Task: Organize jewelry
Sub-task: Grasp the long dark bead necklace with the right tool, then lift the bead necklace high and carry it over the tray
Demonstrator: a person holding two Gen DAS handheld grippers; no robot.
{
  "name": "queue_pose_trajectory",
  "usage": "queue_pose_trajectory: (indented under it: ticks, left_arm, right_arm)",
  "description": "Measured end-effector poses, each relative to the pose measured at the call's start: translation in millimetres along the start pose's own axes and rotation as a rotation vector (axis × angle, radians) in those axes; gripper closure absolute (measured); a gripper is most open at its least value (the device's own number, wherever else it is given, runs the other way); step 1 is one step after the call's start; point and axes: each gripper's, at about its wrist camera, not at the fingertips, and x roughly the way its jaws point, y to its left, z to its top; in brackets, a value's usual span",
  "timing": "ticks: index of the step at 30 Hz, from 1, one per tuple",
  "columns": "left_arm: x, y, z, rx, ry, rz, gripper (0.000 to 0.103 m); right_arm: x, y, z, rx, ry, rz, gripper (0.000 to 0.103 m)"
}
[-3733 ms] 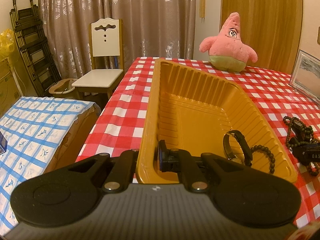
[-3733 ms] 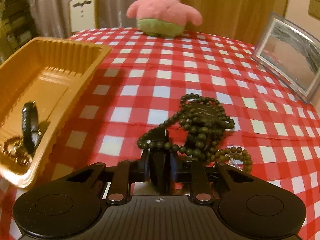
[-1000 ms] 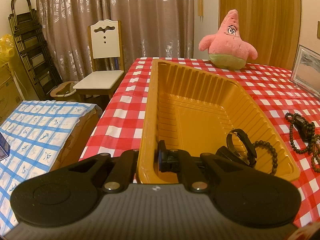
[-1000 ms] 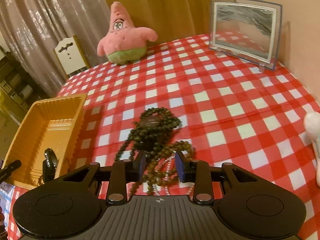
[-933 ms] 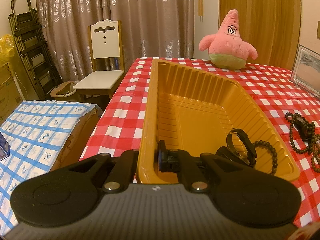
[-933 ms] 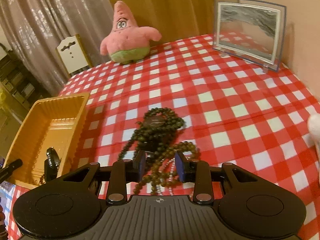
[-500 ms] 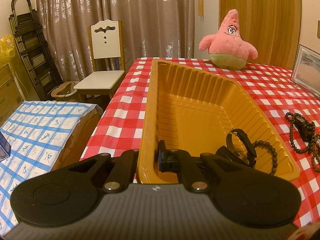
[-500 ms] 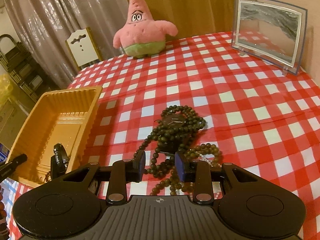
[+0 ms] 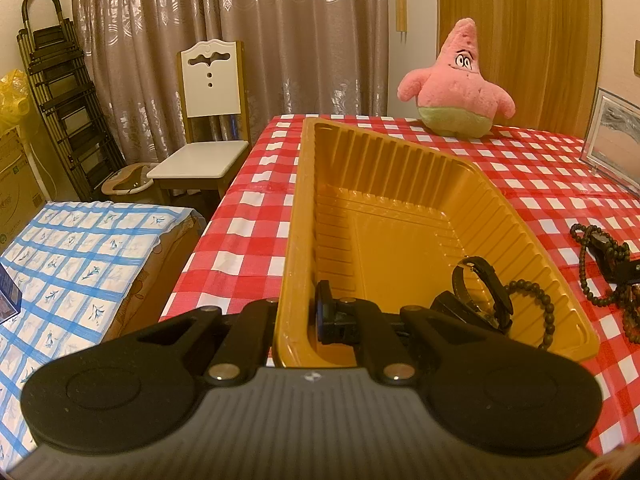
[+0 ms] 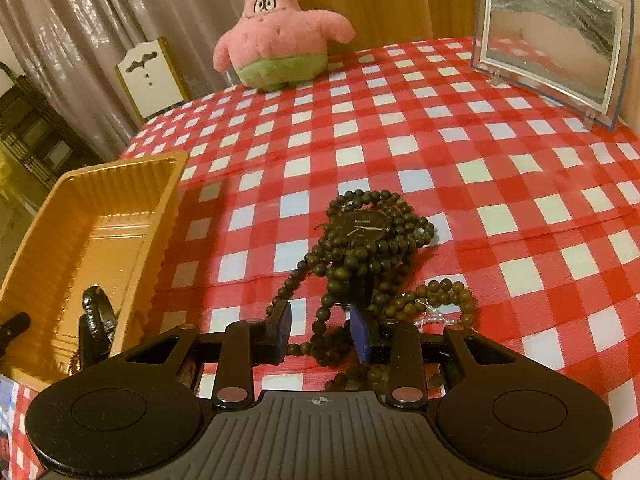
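A yellow plastic tray [image 9: 400, 184] lies on the red checked table. In it sit a black watch [image 9: 480, 292] and a dark bead bracelet [image 9: 536, 308]. My left gripper [image 9: 298, 316] is shut on the tray's near wall. In the right wrist view the tray [image 10: 104, 216] is at the left. A pile of dark bead strands [image 10: 360, 248] with a black watch face [image 10: 362, 224] lies on the cloth. My right gripper [image 10: 320, 332] is open and empty, its fingers either side of the pile's near strands. The pile also shows in the left wrist view [image 9: 604, 260].
A pink starfish plush [image 10: 276, 32] stands at the table's far edge. A framed picture [image 10: 548, 40] stands at the far right. A white chair [image 9: 208, 128], a folded ladder [image 9: 60, 100] and a blue checked cloth [image 9: 72, 264] are left of the table.
My right gripper let go of a watch, opened, and has dropped lower and closer over the bead pile. Another watch now lies in the tray. The left gripper has not moved.
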Motion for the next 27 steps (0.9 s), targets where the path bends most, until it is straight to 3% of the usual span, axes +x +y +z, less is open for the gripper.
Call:
queue_pose_trajectory:
  ticks: [8, 12, 14, 27]
  left_arm:
    - [-0.6, -0.9, -0.5, 0.0, 0.001, 0.001, 0.098]
    - [-0.5, -0.7, -0.4, 0.0, 0.001, 0.001, 0.098]
    - [-0.6, -0.4, -0.7, 0.0, 0.002, 0.0, 0.098]
    - [-0.4, 0.4, -0.8, 0.001, 0.001, 0.0, 0.098]
  right_arm:
    - [7.6, 5.2, 2.1, -0.014, 0.0, -0.015, 0.07]
    - [8.4, 6.0, 2.0, -0.03, 0.001, -0.031, 0.088]
    - [8.4, 4.4, 2.2, -0.03, 0.001, -0.032, 0.091]
    - [-4.4, 1.9, 3.9, -0.041, -0.03, -0.016, 0.096]
